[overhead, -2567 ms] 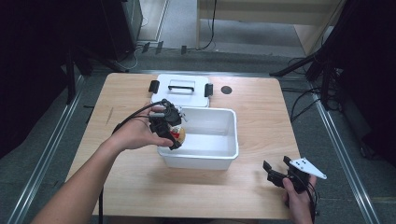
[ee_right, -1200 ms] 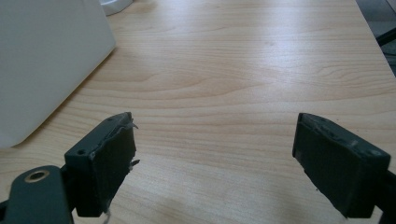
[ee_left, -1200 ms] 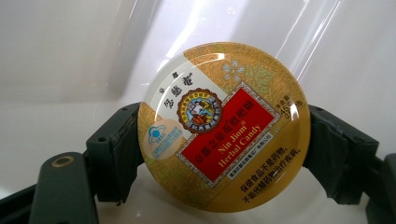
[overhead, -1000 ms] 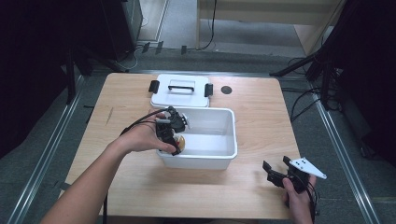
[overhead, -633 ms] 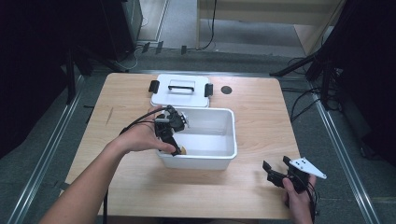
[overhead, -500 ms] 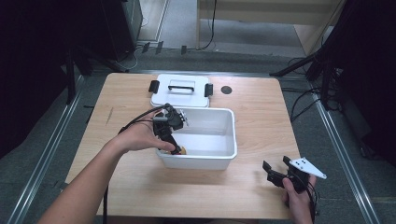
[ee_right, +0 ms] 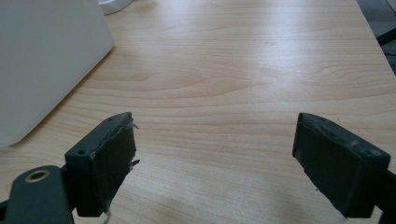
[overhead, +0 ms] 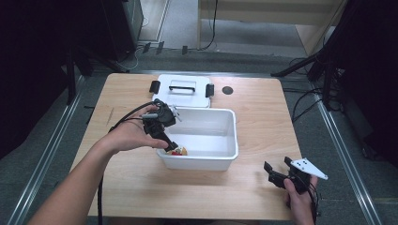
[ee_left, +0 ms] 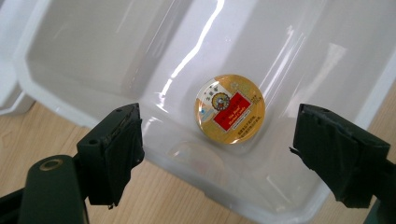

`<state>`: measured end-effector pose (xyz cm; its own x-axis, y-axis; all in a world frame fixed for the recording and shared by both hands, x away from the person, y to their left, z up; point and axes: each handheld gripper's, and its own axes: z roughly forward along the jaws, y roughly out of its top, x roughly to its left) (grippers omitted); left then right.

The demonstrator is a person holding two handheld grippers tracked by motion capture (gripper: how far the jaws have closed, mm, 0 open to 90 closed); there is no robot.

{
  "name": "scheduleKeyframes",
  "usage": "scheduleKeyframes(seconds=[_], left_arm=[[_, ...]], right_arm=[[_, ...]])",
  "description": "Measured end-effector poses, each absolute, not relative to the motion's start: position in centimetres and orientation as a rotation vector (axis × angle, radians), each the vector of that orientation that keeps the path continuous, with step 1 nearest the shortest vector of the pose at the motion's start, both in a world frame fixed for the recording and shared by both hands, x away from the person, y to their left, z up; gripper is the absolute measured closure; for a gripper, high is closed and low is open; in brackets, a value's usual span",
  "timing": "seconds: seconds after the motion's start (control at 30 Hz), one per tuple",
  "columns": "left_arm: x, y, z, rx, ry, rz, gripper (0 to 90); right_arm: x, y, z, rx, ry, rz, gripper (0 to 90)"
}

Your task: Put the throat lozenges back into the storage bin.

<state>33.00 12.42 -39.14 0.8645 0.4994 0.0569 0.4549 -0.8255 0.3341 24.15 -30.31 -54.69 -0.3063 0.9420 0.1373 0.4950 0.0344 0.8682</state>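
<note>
A round gold tin with a red label [ee_left: 229,109] lies flat on the floor of the white plastic bin [ee_left: 93,46], in its near left corner [overhead: 176,151]. My left gripper [overhead: 169,144] hangs over that corner of the bin [overhead: 206,162], pointing down. Its jaws have just been closing, but in the left gripper view they stand wide apart above the tin with nothing between them. My right gripper [overhead: 279,173] rests open near the table's front right, over bare wood [ee_right: 215,154].
The bin's white lid [overhead: 183,89], with a handle and black clips, lies behind the bin. A small dark round spot [overhead: 227,90] marks the table beside it. A black cable trails from the left gripper toward the table's left side.
The left gripper let go of the tin, which now lies on the bin floor, and the hand rose a little. The right gripper has not moved.
</note>
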Motion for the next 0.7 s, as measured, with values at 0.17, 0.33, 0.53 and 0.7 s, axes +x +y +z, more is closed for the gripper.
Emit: scheduleKeyframes(seconds=[0.17, 0.33, 0.53, 0.7], left_arm=[[32.7, 13.8, -38.7, 2.718, 0.742, 0.231, 17.2], [32.7, 15.1, -38.7, 2.696, 0.793, 0.248, 17.0], [32.5, 16.9, -39.2, 2.668, 0.850, 0.242, 14.3], [32.1, 18.0, -39.7, 2.661, 0.882, 0.257, 13.7]], right_arm=[[24.1, -30.3, -54.7, 1.453, 1.835, 1.210, 13.7], [24.1, -30.3, -54.7, 1.452, 1.835, 1.209, 13.7], [24.1, -30.3, -54.7, 1.451, 1.836, 1.210, 13.7], [24.2, -30.3, -54.7, 1.449, 1.837, 1.210, 13.7]])
